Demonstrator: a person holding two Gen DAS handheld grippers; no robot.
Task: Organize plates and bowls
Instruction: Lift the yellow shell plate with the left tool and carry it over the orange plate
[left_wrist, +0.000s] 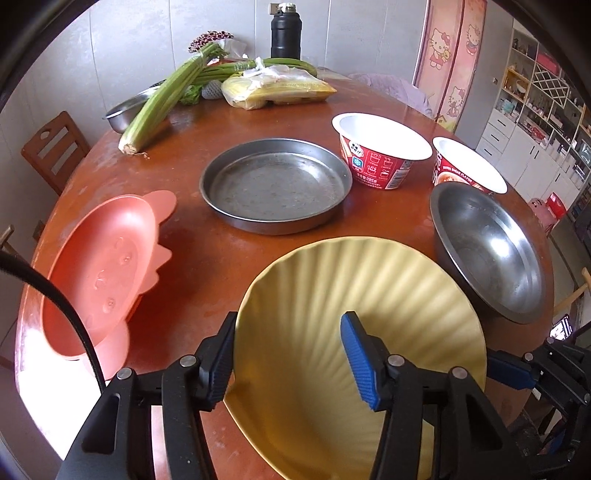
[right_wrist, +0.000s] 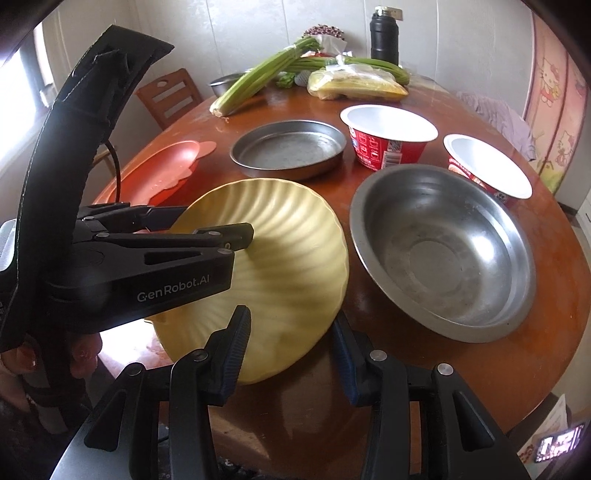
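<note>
step: both on ribbed yellow plate (left_wrist: 354, 295) | left gripper (left_wrist: 291, 360) straddles rim, contact unclear | right gripper (right_wrist: 291, 350) same | next: lift into stack, likely flat steel pan (left_wrist: 275, 184)

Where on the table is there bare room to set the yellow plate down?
Bare wood lies between the pink plate, the metal pan and the yellow plate itself. The right side is crowded: the steel bowl sits close against the two red noodle cups. Vegetables fill the far edge.
</note>
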